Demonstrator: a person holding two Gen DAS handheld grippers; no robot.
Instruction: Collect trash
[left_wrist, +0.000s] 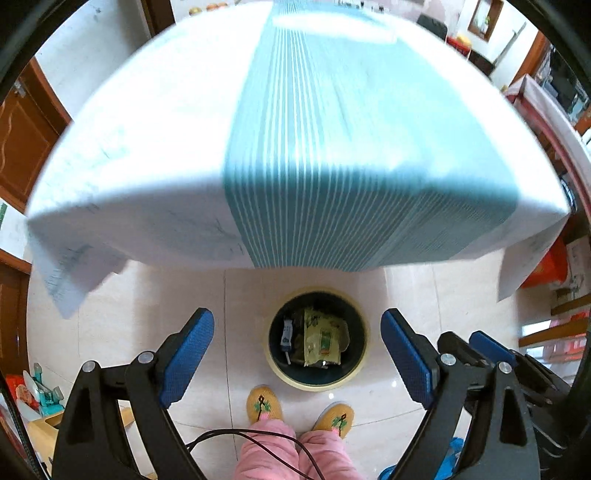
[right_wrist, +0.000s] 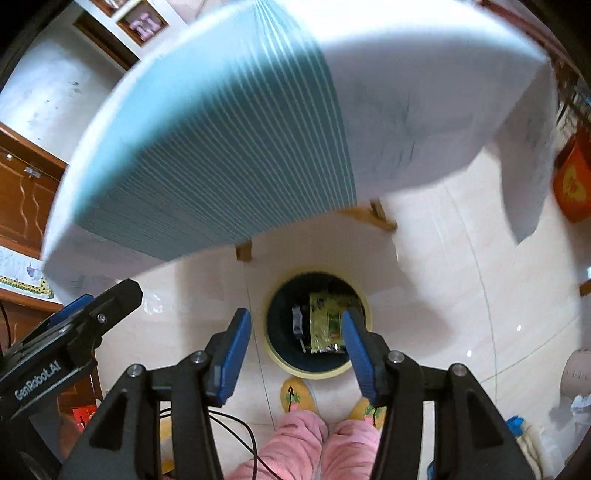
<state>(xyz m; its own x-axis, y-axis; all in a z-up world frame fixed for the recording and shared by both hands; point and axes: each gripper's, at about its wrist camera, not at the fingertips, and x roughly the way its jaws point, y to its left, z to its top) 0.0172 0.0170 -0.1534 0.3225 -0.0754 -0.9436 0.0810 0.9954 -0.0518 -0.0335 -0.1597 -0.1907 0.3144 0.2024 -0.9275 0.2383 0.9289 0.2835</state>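
A round trash bin (left_wrist: 275, 363) with a yellow rim stands on the floor in front of the table; it also shows in the right wrist view (right_wrist: 284, 360). Inside lie a green snack wrapper (left_wrist: 320, 338) (right_wrist: 325, 321) and a small white-blue packet (left_wrist: 286, 334) (right_wrist: 296, 319). My left gripper (left_wrist: 297, 354) is open and empty, held high above the bin. My right gripper (right_wrist: 295, 350) is open and empty, also above the bin. The right gripper's side shows in the left wrist view (left_wrist: 491, 350), and the left gripper's in the right wrist view (right_wrist: 74, 325).
A table (left_wrist: 155, 147) (right_wrist: 424, 92) with a white cloth and a teal striped runner (left_wrist: 332, 147) fills the upper view. The person's yellow slippers (left_wrist: 263, 404) and pink trousers (left_wrist: 269, 454) stand just before the bin. Wooden cabinets (left_wrist: 22, 140) line the left.
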